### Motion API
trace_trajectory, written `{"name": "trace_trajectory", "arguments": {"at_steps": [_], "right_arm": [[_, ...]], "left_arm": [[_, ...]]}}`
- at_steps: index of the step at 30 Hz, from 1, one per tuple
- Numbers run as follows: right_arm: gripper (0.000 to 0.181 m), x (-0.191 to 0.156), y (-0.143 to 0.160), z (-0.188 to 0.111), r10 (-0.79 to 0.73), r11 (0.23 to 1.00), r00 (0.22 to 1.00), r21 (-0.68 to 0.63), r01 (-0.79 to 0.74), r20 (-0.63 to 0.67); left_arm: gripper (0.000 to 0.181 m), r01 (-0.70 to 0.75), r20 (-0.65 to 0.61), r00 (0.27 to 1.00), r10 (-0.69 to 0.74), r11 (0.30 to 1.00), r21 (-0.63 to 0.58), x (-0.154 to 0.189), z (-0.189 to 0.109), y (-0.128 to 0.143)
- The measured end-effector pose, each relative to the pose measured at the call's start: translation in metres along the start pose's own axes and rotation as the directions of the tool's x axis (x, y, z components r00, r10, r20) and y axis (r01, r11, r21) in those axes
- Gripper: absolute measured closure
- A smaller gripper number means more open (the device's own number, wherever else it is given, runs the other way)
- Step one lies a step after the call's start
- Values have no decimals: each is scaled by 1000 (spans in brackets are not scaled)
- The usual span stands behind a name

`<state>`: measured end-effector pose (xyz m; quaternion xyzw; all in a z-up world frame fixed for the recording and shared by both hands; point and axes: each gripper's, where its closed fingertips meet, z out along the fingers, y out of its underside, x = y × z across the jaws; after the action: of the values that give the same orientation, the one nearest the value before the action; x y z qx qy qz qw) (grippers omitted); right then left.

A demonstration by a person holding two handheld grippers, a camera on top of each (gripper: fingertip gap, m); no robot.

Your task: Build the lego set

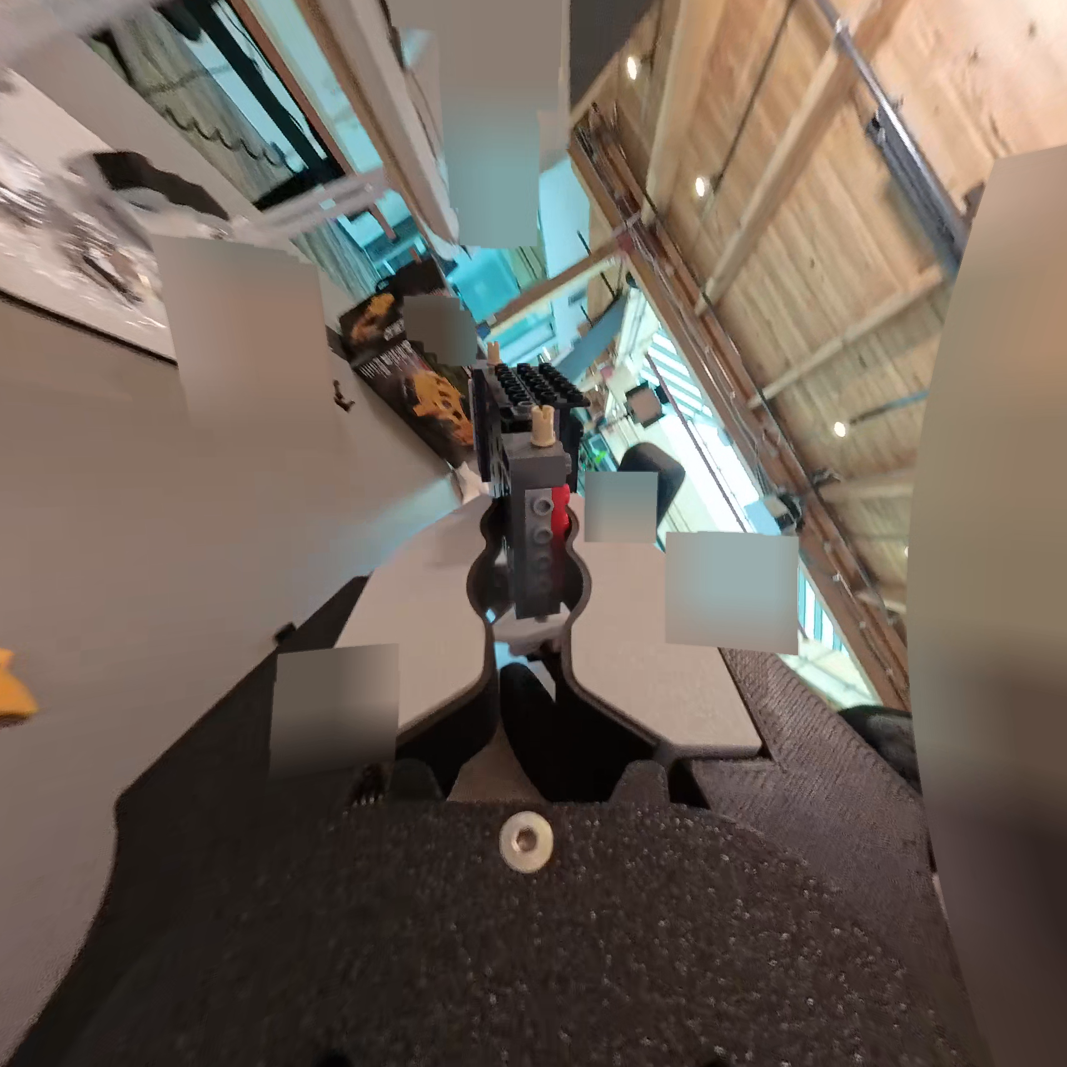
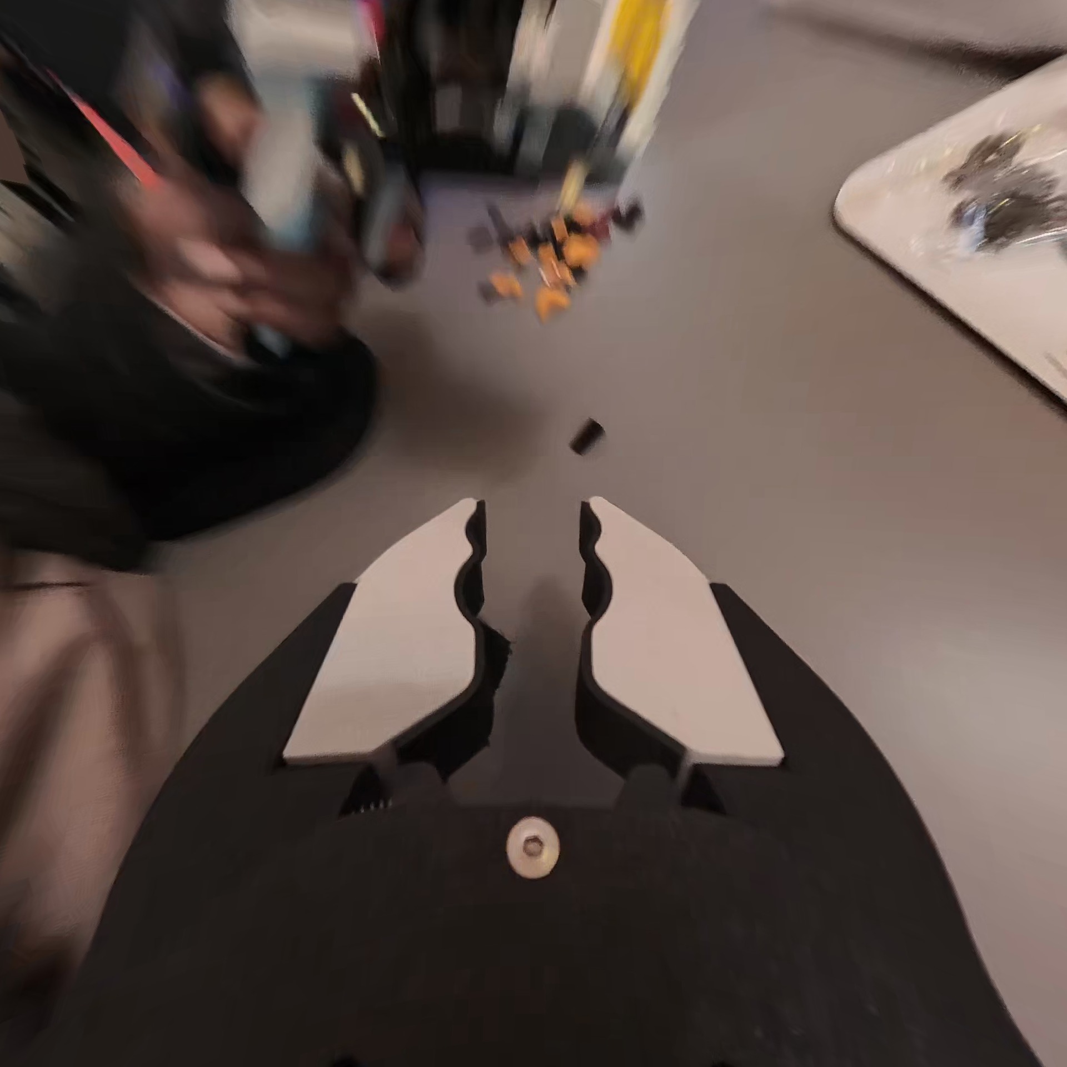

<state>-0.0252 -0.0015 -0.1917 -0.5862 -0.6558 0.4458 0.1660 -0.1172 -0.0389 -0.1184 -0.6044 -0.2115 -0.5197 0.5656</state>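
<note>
Two grippers are showing you a build that looks only partly done. At the centre of the left wrist view, your left gripper (image 1: 528, 554) is clamping the half-built model (image 1: 534, 462), a grey, black and red stack with tan pegs, tilted up toward the ceiling. In the right wrist view, many loose pieces (image 2: 548, 254) are lying at upper centre of the table (image 2: 750, 462), so much is left. Your right gripper (image 2: 532, 511) is pointing down with jaws apart and empty, near a lone black piece (image 2: 586, 436).
</note>
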Motion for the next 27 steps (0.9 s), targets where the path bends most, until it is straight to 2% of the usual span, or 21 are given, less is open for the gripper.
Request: {"name": "trace_trajectory", "arguments": {"at_steps": [1, 5, 8, 14, 18, 20, 22, 24, 27], "right_arm": [[151, 4, 4, 13, -40, 998, 998, -59, 38, -42], [155, 11, 6, 57, -90, 979, 989, -192, 67, -115], [157, 15, 5, 75, -107, 966, 985, -249, 71, -138], [170, 28, 6, 87, -139, 946, 975, -315, 78, -175], [173, 25, 7, 86, -220, 932, 969, -317, 176, -111], [174, 23, 9, 80, -272, 923, 960, -300, 242, -63], [175, 10, 7, 64, -353, 906, 935, -235, 352, 38], [175, -2, 2, 36, -452, 869, 886, -174, 464, 105], [175, -17, -22, -13, -513, 843, 846, -98, 528, 143]], "left_arm": [[161, 14, 11, 1000, -14, 1000, 25, -4, -3, -4], [164, 43, 41, 998, -47, 996, 79, -15, -9, -11], [164, 46, 50, 997, -51, 994, 101, -17, -11, -15], [164, 78, 44, 996, -84, 989, 123, -20, -14, -17], [164, 88, 40, 995, -93, 990, 111, -20, -13, -15], [162, 88, 42, 995, -93, 991, 99, -21, -11, -12], [164, 94, 41, 994, -98, 992, 78, -22, -9, -8], [164, 124, 18, 992, -125, 992, 35, -21, -4, 0], [164, 198, -48, 978, -201, 978, -64, -14, 7, 20]]}}
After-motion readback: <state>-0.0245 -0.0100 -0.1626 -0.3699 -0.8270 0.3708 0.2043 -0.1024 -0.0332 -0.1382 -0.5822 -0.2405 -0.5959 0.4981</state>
